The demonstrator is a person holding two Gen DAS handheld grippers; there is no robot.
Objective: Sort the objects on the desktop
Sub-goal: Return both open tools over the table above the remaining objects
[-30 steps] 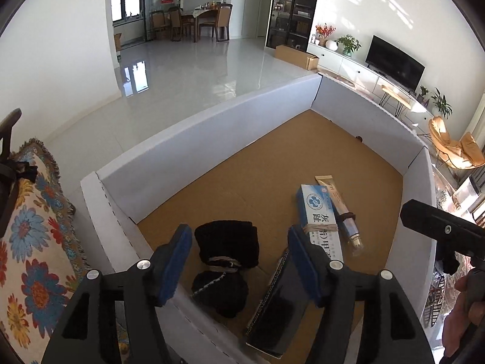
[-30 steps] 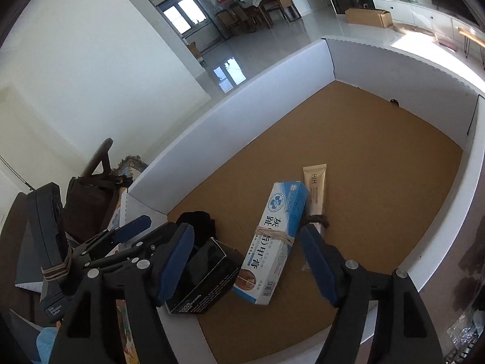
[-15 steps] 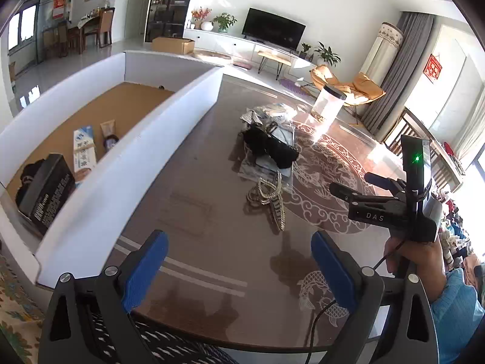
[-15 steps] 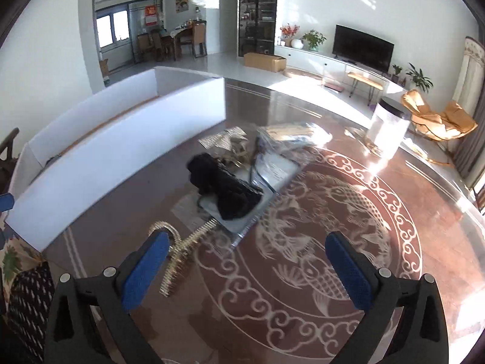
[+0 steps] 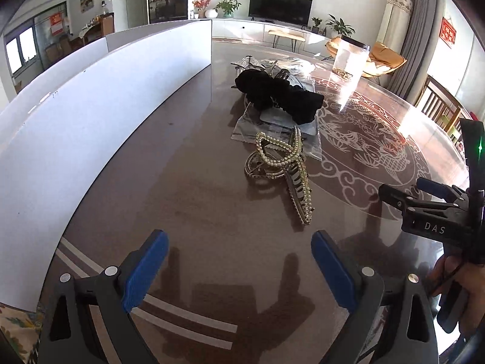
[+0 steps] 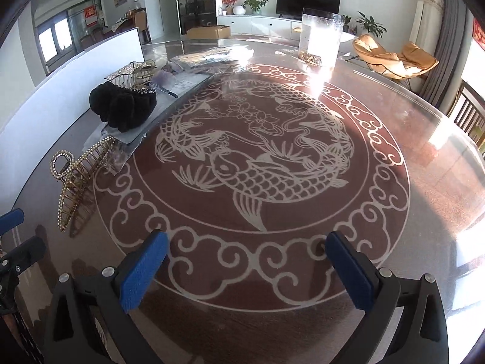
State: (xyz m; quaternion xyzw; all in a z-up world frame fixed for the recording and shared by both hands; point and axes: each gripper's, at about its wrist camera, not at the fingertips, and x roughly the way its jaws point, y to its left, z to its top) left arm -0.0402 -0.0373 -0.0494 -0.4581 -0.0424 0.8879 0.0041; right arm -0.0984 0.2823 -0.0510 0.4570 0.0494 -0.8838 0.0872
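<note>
A gold pearl-studded hair claw lies on the glass table, ahead of my open, empty left gripper. Behind it a black fabric scrunchie rests on clear plastic bags with other clips. In the right wrist view the hair claw and the scrunchie lie to the left of my open, empty right gripper, which hovers over the table's fish pattern. The right gripper also shows in the left wrist view.
A white-walled box runs along the table's left side. A clear glass cylinder stands at the far side. More plastic bags lie near it. The table edge curves at right, with chairs beyond.
Both grippers have swung out of the white box, away from the items inside, to face the table top. Both have opened wider and moved closer to the hair claw.
</note>
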